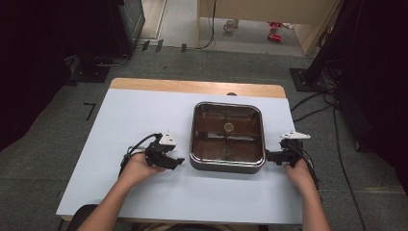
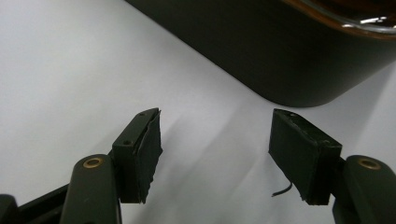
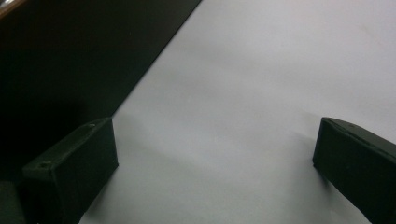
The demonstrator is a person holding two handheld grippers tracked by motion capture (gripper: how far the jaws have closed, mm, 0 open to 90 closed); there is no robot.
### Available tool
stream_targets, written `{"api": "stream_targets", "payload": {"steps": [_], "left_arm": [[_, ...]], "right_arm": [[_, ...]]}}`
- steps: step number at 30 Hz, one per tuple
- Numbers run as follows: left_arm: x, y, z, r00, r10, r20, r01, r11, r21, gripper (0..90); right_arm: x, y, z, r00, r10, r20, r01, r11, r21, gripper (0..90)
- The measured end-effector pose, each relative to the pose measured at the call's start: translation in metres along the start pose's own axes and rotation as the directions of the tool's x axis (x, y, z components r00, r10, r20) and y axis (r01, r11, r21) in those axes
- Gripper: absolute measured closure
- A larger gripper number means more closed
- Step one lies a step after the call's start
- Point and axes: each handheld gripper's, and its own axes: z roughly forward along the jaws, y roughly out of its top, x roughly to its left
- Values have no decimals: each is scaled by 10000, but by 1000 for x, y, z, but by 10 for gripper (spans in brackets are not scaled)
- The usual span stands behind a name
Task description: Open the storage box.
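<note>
Flanking a square lidded pan (image 1: 227, 137) at table centre: left gripper (image 1: 174, 161) at 9 o'clock, right gripper (image 1: 269, 156) at 3 o'clock, both held wide open and empty. Even, simultaneous closure on opposite walls is advised.

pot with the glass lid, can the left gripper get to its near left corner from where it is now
Probably yes. The left gripper sits open beside the pot, jaws spread toward its dark corner, with bare white table between them and nothing in the way.
</note>
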Motion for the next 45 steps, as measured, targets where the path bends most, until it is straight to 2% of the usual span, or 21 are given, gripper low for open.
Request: {"api": "stream_targets", "payload": {"steps": [3,6,9,11,13,16,19,22,26,32,38,40,45], "left_arm": [[8,3,-4,9990,-362,277,366,9992,-149,349],[13,7,-9,9977,-474,492,492,9982,-346,351],[17,13,-14,9962,-705,504,742,9944,-757,350],[19,17,-18,9929,-987,660,1049,9896,-984,351],[20,21,-21,9934,-964,625,1022,9899,-981,350],[21,27,-26,9927,-1004,671,1083,9860,-1269,351],[22,34,-29,9928,-1001,652,1076,9865,-1231,350],[20,41,-32,9906,-1089,831,1204,9817,-1479,350],[16,52,-34,9937,-784,805,897,9849,-1481,346],[11,74,-30,9916,-685,1093,869,9809,-1738,345],[2,99,-19,9945,-189,1026,371,9831,-1792,344],[0,107,-15,9949,-109,1006,305,9804,-1947,343],[-3,122,2,9939,-49,1103,265,9805,-1946,344]], "right_arm": [[0,0,0,10000,1,0,-1,10000,2,0],[0,0,0,10000,4,0,-4,10000,3,0],[0,0,0,10000,2,1,-2,10000,2,0],[0,0,0,10000,3,4,-3,10000,4,0],[0,0,0,10000,5,1,-5,10000,3,0],[0,0,0,10000,3,4,-3,10000,1,0],[0,0,0,10000,2,6,-2,10000,-1,0],[0,0,0,10000,0,5,0,10000,-1,0],[0,0,0,10000,1,7,-1,10000,-1,0],[0,0,0,10000,0,8,0,10000,-7,0],[0,0,0,10000,11,9,-11,10000,-8,0],[0,0,0,10000,-17,7,17,10000,-9,0],[0,0,0,10000,2,6,-2,10000,-4,0]]}}
